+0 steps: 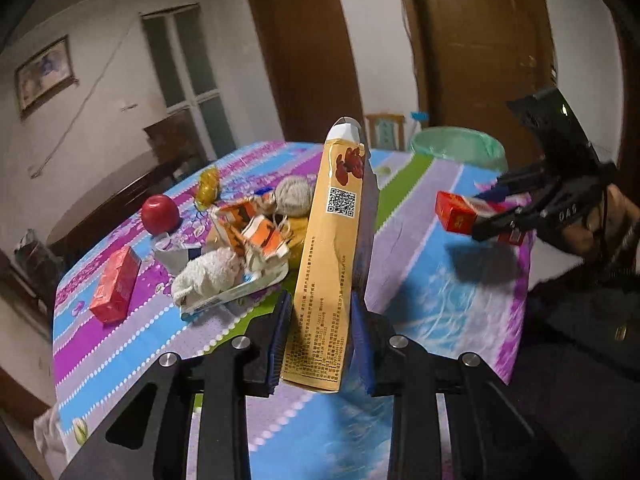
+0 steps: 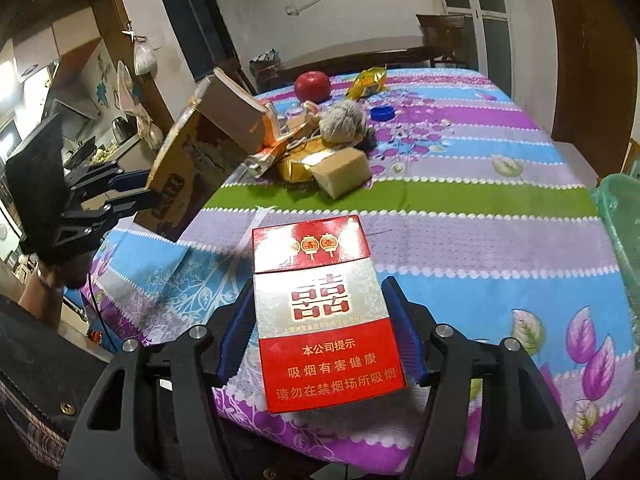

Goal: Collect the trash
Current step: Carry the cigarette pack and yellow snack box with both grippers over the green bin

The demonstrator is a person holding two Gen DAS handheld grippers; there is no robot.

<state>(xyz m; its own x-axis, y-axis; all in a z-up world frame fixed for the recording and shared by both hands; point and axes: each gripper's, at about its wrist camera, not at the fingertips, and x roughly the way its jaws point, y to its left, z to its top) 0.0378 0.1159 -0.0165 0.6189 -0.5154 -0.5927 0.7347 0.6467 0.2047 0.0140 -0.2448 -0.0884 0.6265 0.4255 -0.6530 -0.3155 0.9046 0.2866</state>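
Note:
My left gripper (image 1: pixel 320 344) is shut on a tall tan carton (image 1: pixel 330 248) and holds it upright above the table; it also shows in the right wrist view (image 2: pixel 188 168). My right gripper (image 2: pixel 320 336) is shut on a red and silver cigarette pack (image 2: pixel 320 312), held above the table; the pack also shows in the left wrist view (image 1: pixel 456 214). A green-lined trash bin (image 1: pixel 456 146) stands at the table's far side, and at the right edge of the right wrist view (image 2: pixel 620 216). A trash pile (image 1: pixel 240 240) lies on the table.
A striped flowered cloth (image 2: pixel 480 240) covers the table. On it lie a red apple (image 1: pixel 160 213), a red box (image 1: pixel 116 284), a grey yarn ball (image 2: pixel 342 122), a tan block (image 2: pixel 340 170), a blue cap (image 2: pixel 382 113) and a yellow wrapper (image 2: pixel 368 80). Brown doors (image 1: pixel 312 48) stand behind.

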